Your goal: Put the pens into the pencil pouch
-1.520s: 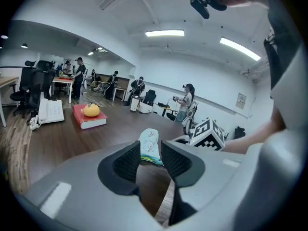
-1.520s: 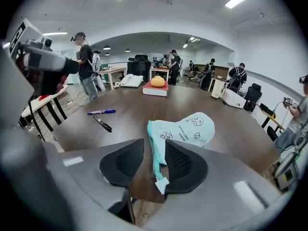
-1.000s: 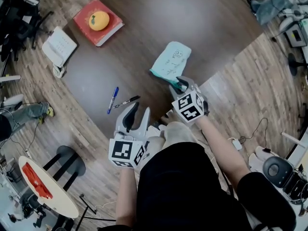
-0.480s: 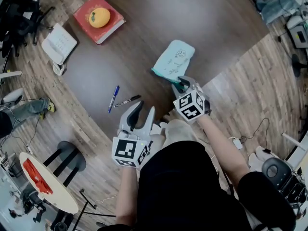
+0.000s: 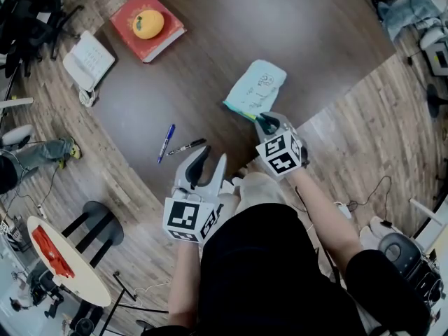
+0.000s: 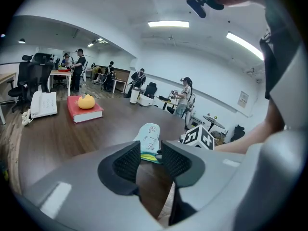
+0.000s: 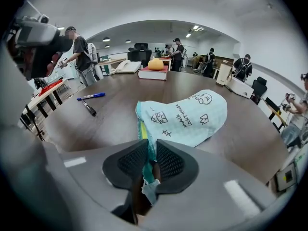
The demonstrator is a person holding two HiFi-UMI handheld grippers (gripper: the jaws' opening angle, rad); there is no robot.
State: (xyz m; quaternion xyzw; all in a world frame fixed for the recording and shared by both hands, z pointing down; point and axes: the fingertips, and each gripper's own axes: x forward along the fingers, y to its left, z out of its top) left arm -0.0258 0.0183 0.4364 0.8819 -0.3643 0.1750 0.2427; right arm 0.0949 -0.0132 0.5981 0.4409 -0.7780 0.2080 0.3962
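Note:
The light-teal pencil pouch [image 5: 257,88] with small drawings lies on the dark table [image 5: 210,19], near its front edge. My right gripper [image 5: 264,123] is at the pouch's near end. Its jaws have just been closing, and in the right gripper view the pads of this gripper [image 7: 151,160] pinch the pouch [image 7: 185,117] by its zipper edge. A blue pen [image 5: 165,143] and a black pen [image 5: 186,146] lie to the left, just beyond my left gripper [image 5: 212,158]. That gripper stands open with nothing between its pads [image 6: 129,160].
A red book [image 5: 163,35] with an orange fruit [image 5: 148,24] on it sits at the table's far left. A white telephone [image 5: 88,60] is beside it. Beyond the table edge stand a black stool [image 5: 98,233] and a small round table [image 5: 66,268].
The right gripper's jaws have closed onto the near end of the pouch. Both hands stay where they were, and the pens have not moved.

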